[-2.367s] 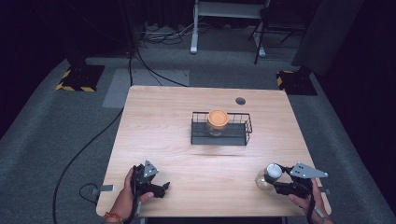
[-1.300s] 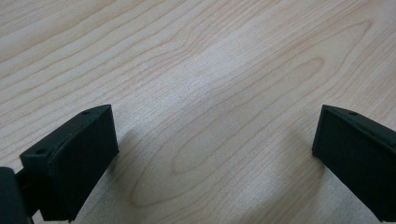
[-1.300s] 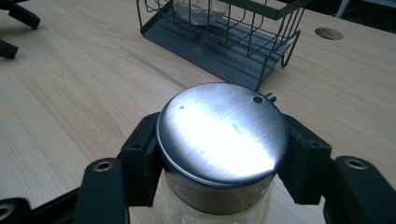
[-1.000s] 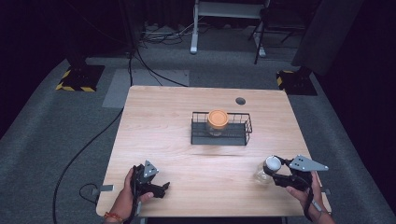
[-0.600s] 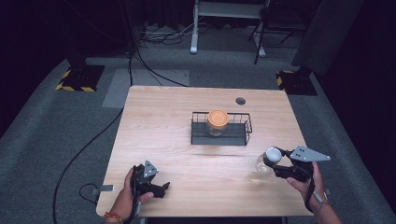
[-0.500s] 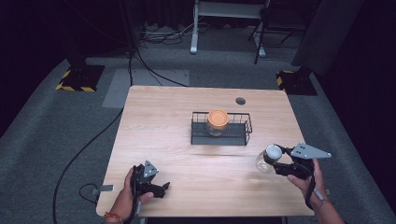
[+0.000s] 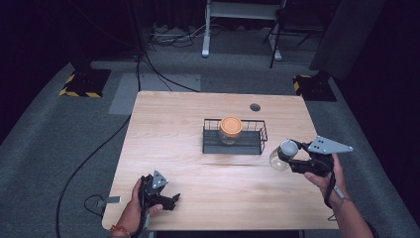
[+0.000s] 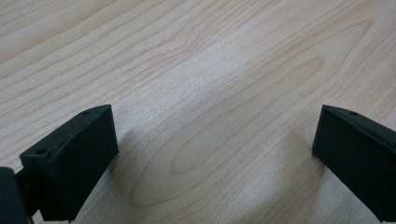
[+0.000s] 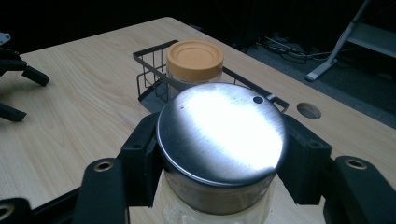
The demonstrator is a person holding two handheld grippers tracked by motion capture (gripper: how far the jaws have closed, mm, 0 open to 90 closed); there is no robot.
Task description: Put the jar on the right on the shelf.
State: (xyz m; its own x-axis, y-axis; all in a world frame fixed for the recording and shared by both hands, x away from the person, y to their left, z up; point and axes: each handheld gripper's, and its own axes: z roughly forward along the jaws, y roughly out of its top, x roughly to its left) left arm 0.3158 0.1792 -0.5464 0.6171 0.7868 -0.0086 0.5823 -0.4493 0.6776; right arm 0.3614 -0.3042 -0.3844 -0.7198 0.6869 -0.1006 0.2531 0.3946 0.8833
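My right gripper (image 7: 291,157) is shut on a glass jar with a shiny steel lid (image 9: 221,122), held in the air above the table's right edge. Its black jaws clamp the jar (image 7: 282,155) on both sides just under the lid. A second jar with an orange lid (image 7: 231,127) stands upright inside a black wire basket (image 7: 213,141) at the middle of the table; that orange-lidded jar (image 9: 194,59) lies straight ahead in the right gripper view. My left gripper (image 7: 171,199) rests at the front left of the table, open, with bare wood between its jaws.
The wooden table (image 7: 168,134) has a round cable hole (image 7: 255,107) near its far edge. Beyond the table lie cables, a white stand leg (image 7: 205,29) and a yellow-black striped base (image 7: 81,84) on the grey floor.
My right gripper has lifted the steel-lidded jar off the table and carried it up and slightly forward. The left gripper has stayed in place.
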